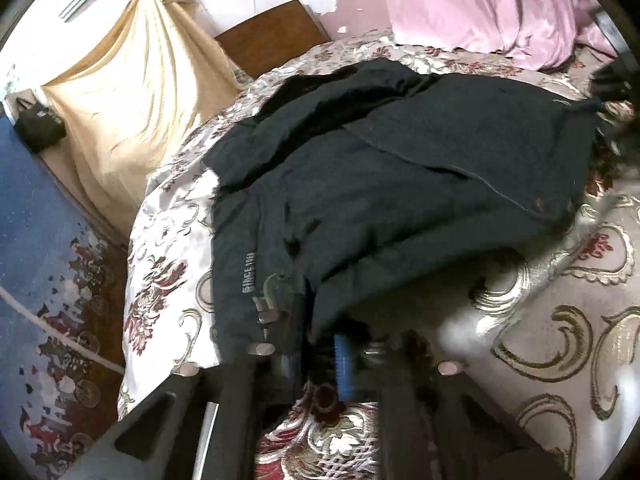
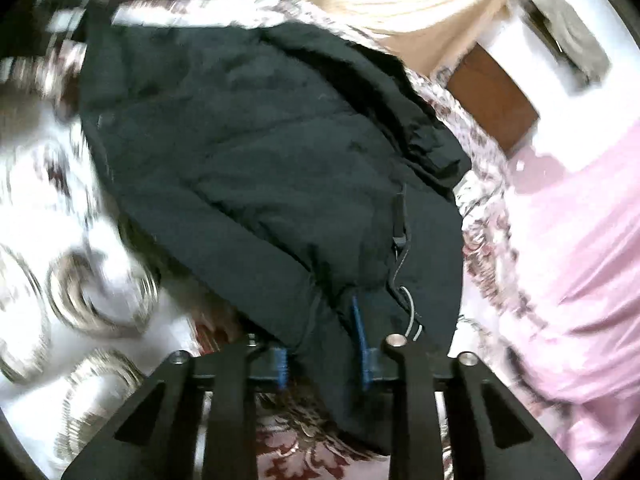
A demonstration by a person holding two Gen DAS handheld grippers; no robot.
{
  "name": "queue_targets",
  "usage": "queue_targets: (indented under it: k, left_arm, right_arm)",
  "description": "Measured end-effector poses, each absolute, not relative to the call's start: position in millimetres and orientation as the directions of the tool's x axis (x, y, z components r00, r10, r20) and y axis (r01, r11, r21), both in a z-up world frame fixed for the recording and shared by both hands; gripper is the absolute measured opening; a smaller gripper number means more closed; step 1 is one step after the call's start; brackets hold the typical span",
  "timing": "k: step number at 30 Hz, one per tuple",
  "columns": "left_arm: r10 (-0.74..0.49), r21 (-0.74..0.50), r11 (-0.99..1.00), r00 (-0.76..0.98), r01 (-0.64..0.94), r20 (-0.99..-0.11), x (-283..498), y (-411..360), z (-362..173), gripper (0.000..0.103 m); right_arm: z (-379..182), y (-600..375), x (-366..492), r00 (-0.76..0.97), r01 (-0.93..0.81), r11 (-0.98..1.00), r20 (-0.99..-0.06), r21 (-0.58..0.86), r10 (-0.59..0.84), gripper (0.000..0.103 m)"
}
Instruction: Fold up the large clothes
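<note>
A large dark jacket [image 1: 400,168] lies spread on the flower-patterned bed cover [image 1: 560,340]; it bears grey lettering near its near hem. In the left wrist view my left gripper [image 1: 320,354] sits at the jacket's near edge, with the fabric draped over its tips and one blue pad [image 1: 344,360] showing, shut on the hem. In the right wrist view the same jacket [image 2: 260,152] fills the middle. My right gripper [image 2: 320,356] is shut on a bunched fold of it, near a zipper with a cord [image 2: 402,240], dark cloth pinched between its blue pads [image 2: 362,344].
A pink sheet [image 1: 480,4] lies heaped at the bed's far side. A cream cloth [image 1: 132,92] hangs beside a brown wooden headboard [image 1: 272,36]. The blue patterned carpet [image 1: 44,260] lies below the bed's left edge. The right wrist view is blurred.
</note>
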State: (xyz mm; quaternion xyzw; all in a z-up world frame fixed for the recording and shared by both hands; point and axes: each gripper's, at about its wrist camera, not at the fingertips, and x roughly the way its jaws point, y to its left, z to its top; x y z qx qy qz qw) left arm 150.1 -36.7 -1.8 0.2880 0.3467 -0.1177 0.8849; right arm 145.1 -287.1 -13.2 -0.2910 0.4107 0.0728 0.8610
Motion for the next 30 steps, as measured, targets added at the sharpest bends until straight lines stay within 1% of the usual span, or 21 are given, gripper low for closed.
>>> queue_targets:
  k: [1,3,5,12,19,26,30]
  left_arm:
    - [-0.003,0.439,0.803,0.739,0.404,-0.674,148.8,-37.9,-1.5,0.011]
    - [-0.001,0.441,0.805,0.744,0.396,-0.668,147.1,-39.5,-0.4,0.01]
    - [-0.003,0.429,0.82,0.754,0.378,-0.657,145.9,-37.1,3.5,0.009]
    - [-0.019,0.398,0.848,0.769,0.351,-0.639,134.1,-32.7,15.6,0.008]
    - [-0.044,0.345,0.877,0.771,0.333,-0.635,104.7,-21.7,28.8,0.007]
    - [-0.079,0.282,0.902,0.767,0.327,-0.637,53.4,-12.6,55.4,0.007]
    - [-0.101,0.236,0.916,0.756,0.325,-0.647,40.2,-8.1,66.0,0.007]
  right_arm:
    - [-8.0,-293.8,148.5,0.65,-0.339,0.857,-0.755,-0.388,-0.085,0.014]
    - [-1.1,-311.8,154.5,0.655,-0.28,0.922,-0.755,-0.269,-0.022,0.012]
    - [2.1,-318.7,154.0,0.667,-0.242,0.946,-0.745,-0.214,0.002,0.011]
    - [-1.9,-322.5,129.6,0.71,-0.186,0.962,-0.704,-0.202,-0.01,0.008]
    - [17.3,-325.4,95.5,0.75,-0.162,0.973,-0.661,-0.163,0.015,0.006]
    - [37.0,-324.8,33.6,0.772,-0.124,0.988,-0.635,-0.093,0.037,0.006]
    - [50.6,-322.7,1.7,0.786,-0.09,0.994,-0.617,-0.063,0.032,0.006]
